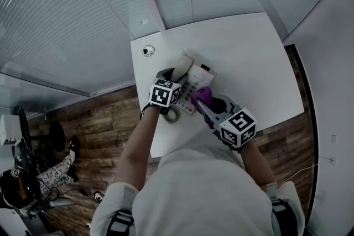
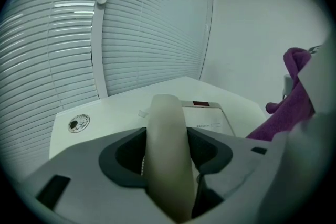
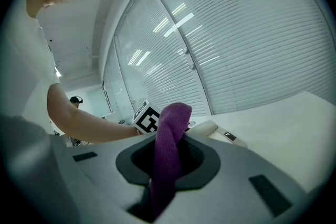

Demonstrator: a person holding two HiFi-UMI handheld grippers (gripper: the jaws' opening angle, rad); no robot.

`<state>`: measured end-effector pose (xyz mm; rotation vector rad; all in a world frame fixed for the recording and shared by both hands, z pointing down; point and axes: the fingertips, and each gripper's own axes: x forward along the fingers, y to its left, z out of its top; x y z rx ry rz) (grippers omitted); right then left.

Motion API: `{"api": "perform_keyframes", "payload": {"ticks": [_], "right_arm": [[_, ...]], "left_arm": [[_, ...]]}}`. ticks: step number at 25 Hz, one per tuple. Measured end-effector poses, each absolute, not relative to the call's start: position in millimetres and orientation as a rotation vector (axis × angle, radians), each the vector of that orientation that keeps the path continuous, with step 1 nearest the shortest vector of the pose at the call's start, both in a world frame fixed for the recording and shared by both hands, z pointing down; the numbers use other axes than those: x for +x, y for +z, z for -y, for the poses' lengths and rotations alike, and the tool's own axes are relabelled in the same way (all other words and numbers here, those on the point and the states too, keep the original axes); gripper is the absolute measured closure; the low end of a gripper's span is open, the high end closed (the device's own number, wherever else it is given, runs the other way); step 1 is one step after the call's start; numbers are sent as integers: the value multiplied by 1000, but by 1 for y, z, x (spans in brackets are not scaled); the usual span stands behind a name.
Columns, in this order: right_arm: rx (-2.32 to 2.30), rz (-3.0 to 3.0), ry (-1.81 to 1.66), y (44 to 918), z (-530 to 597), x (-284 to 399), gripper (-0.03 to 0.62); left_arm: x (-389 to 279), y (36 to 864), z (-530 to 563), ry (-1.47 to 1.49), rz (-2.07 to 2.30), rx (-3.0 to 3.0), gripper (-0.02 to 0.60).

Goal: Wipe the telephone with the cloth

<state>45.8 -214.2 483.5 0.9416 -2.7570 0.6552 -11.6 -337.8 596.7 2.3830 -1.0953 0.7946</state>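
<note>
- Left tongs (image 2: pixel 168 176) gripped the handset (image 2: pixel 166 123), raised off the telephone base (image 2: pixel 209 119).
- Right tongs (image 3: pixel 167 176) pinched the purple cloth (image 3: pixel 170 128) near that base; most wiping seemingly remained.

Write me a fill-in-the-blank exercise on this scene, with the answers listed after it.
1. The right claw is shut on a ____ cloth.
2. The left claw is shut on the telephone's long beige ____.
3. The telephone base sits on a ____ table.
Missing words: purple; handset; white.
</note>
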Motion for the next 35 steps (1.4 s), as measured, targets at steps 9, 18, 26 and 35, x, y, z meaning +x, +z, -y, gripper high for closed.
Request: {"api": "perform_keyframes", "payload": {"ticks": [9,18,26,35], "right_arm": [[990,2737,655,482,223,49,534],[1120,2680,507,467,266,48,534],[1249,2579,414,462,306,48,534],[1347,2439,267,464,357,47,534]], "left_arm": [[-25,592,329,740,1134,2305,258],[-61,553,310,445,1261,2213,377],[-100,529,281,244,1333,2085,537],[-138,532,241,120,1344,1921,560]]}}
